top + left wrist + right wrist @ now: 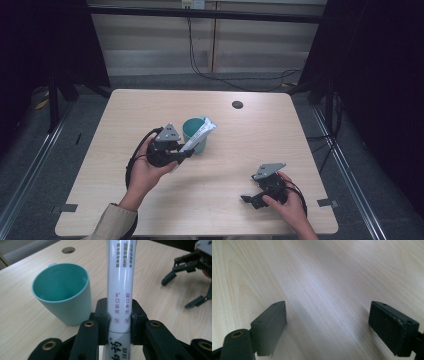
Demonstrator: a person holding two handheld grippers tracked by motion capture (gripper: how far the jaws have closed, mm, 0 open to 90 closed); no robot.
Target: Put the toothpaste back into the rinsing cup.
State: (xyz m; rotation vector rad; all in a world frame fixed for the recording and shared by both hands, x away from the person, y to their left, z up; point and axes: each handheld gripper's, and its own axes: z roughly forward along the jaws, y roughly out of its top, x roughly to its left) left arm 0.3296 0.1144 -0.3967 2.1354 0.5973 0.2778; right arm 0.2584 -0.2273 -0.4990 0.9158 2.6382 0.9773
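Note:
A white toothpaste tube [201, 132] with printed characters is held in my left gripper [187, 152], which is shut on its lower part. The tube slants up and rightward over the rim of a teal cup [192, 135] standing upright near the table's middle. In the left gripper view the tube [121, 277] rises between the black pads [102, 315], and the cup [62, 292] stands just to its left, showing nothing inside. My right gripper [252, 200] is low over the table at the front right, open, with bare wood between its fingers [272, 322].
The light wooden table [250, 140] has a round dark hole [237, 104] near its far edge. Cables trail on the floor behind it. In the left gripper view the right gripper [178, 293] stands at the upper right, apart from the cup.

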